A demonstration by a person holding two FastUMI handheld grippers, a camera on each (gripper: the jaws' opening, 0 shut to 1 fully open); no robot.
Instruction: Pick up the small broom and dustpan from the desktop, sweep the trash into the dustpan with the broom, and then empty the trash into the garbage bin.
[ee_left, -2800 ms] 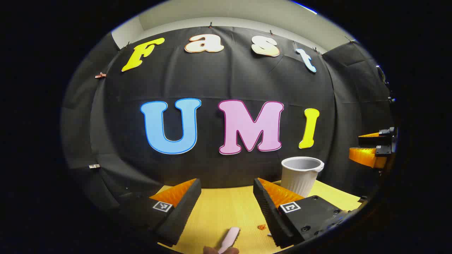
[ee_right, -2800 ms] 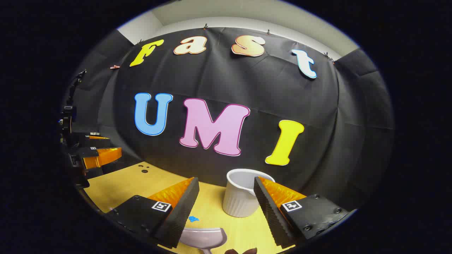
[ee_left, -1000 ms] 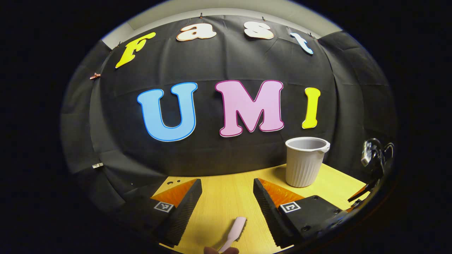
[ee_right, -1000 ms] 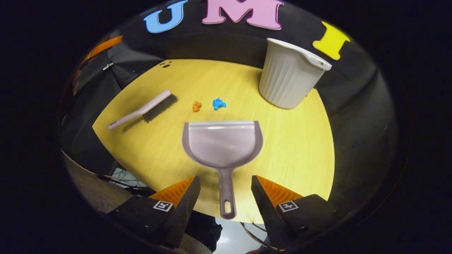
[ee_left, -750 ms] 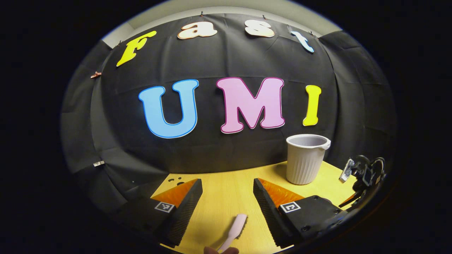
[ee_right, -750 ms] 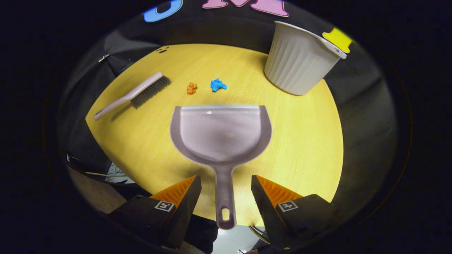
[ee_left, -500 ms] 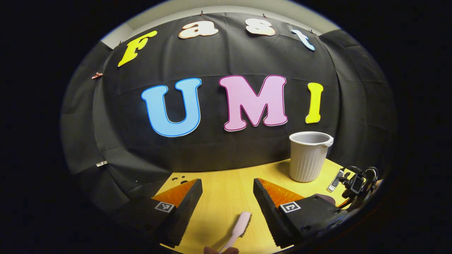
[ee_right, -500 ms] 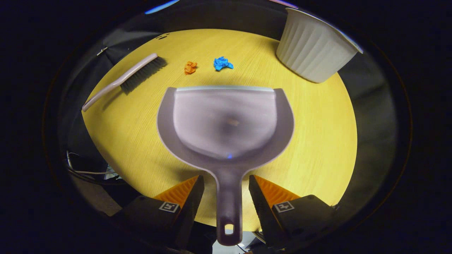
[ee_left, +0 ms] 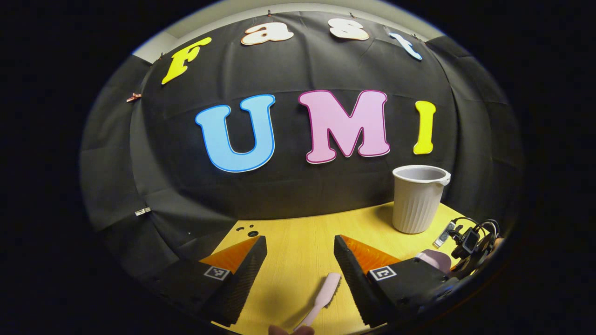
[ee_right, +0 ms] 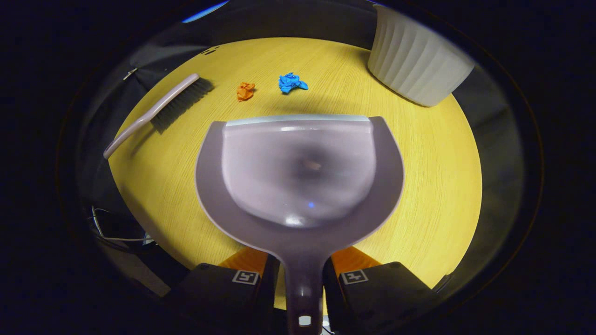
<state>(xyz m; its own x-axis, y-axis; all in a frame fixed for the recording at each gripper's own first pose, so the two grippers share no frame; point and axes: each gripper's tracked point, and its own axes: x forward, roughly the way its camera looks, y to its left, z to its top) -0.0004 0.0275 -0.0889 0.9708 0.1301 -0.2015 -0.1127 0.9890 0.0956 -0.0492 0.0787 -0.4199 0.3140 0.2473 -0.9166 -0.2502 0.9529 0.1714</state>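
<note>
Broom (ee_left: 326, 291) lies on the yellow table (ee_left: 298, 237) in the left gripper view, between the left gripper's (ee_left: 298, 267) spread fingers, the bin (ee_left: 416, 199) beyond. Right gripper view: right gripper (ee_right: 300, 274) is clamped on the dustpan (ee_right: 298, 177) handle; two trash scraps (ee_right: 245, 90) sit ahead.

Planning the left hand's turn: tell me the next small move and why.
Probably lower the open left claw onto the broom handle and close. The right claw looks shut on the dustpan handle, while the broom lies untouched on the table, and the orange scrap and blue scrap wait beyond the pan's lip.
</note>
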